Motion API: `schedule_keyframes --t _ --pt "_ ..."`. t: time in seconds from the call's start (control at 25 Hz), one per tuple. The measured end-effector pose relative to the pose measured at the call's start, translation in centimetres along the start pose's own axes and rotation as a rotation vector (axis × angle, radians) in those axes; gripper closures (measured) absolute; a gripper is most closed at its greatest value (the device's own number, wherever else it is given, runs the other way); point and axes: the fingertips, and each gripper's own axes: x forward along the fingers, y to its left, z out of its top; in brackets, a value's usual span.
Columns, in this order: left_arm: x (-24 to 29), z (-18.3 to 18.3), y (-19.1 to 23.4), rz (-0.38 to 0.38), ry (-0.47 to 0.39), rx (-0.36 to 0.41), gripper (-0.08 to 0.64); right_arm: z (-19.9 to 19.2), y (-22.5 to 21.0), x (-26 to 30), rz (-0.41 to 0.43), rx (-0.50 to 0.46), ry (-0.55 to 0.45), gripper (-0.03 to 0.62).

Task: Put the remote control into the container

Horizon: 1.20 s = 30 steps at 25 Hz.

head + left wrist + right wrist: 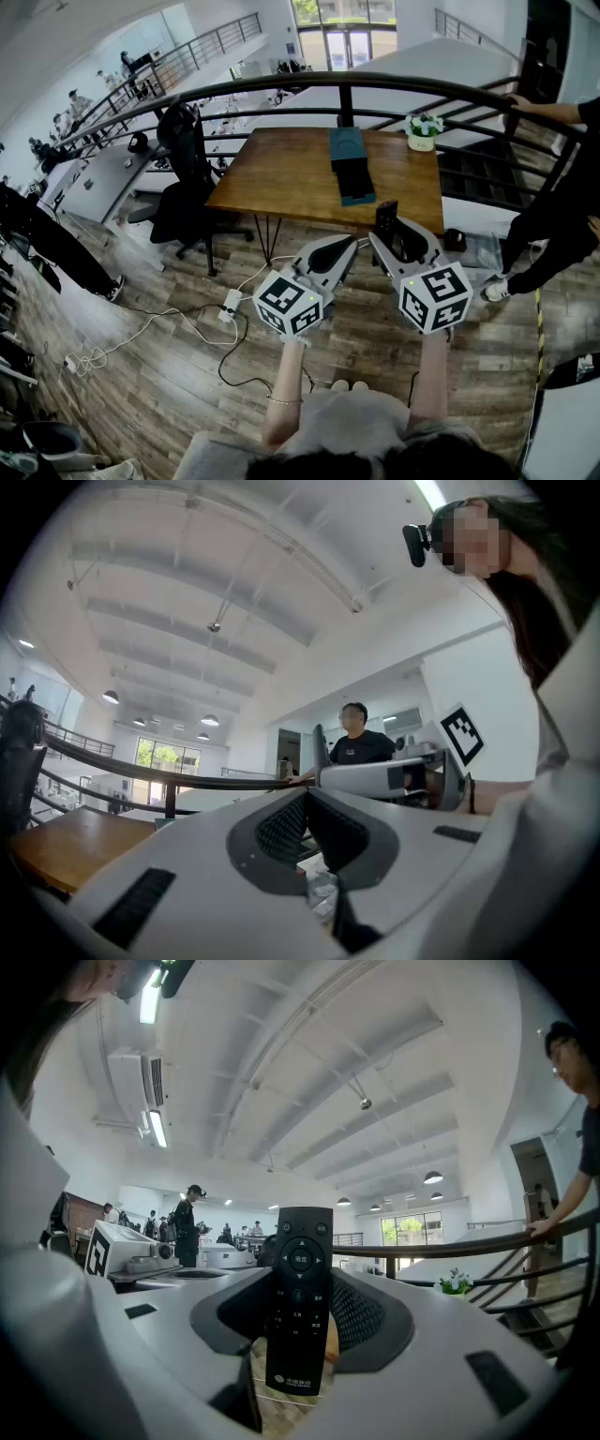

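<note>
1. Jaws of the left gripper [307, 808] are seen pressed together, pad against pad, with nothing caught between them.
2. Over to the right gripper [401, 239], whose jaws are clamped on the black remote control [299, 1297]. It is held upright, buttons facing the camera, top end standing clear above the pads.
3. Both grippers are held level, side by side, over the wooden floor [169, 375], just short of the table [281, 178].
4. The teal container [347, 148] is found on the table, right of its middle, with a darker piece at its near end. The remote control is not yet in it and is kept well apart from it.
5. A small potted plant [423, 131] is spotted at the table's far right corner.
6. At the far right, a person [553, 225] is seen with a hand on the railing [394, 84].
</note>
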Motion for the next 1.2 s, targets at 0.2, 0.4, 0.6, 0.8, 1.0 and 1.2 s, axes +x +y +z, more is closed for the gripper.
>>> schedule_keyframes --t 0.2,0.4,0.6,0.8,1.0,1.2 --pt "0.3 -0.1 -0.2 -0.004 0.008 0.007 0.555 -0.2 -0.1 -0.1 0.005 0.001 0.003 0.391" --pt "0.4 -0.4 -0.3 -0.006 0.015 0.001 0.556 -0.3 -0.4 -0.1 0.0 0.003 0.01 0.391" --pt "0.6 -0.4 -0.4 -0.001 0.007 -0.002 0.555 -0.1 -0.7 -0.4 -0.005 0.005 0.001 0.391" --pt "0.7 -1.0 -1.0 0.027 0.009 -0.017 0.556 -0.4 -1.5 -1.3 -0.005 0.015 0.002 0.391" --pt "-0.8 -2.4 -1.2 0.08 0.028 -0.04 0.556 -2.1 -1.3 -1.1 0.016 0.046 0.026 0.391" --pt "-1.6 -2.6 -0.3 0.118 0.037 -0.038 0.556 -2.1 -0.8 0.1 0.045 0.05 0.026 0.391"
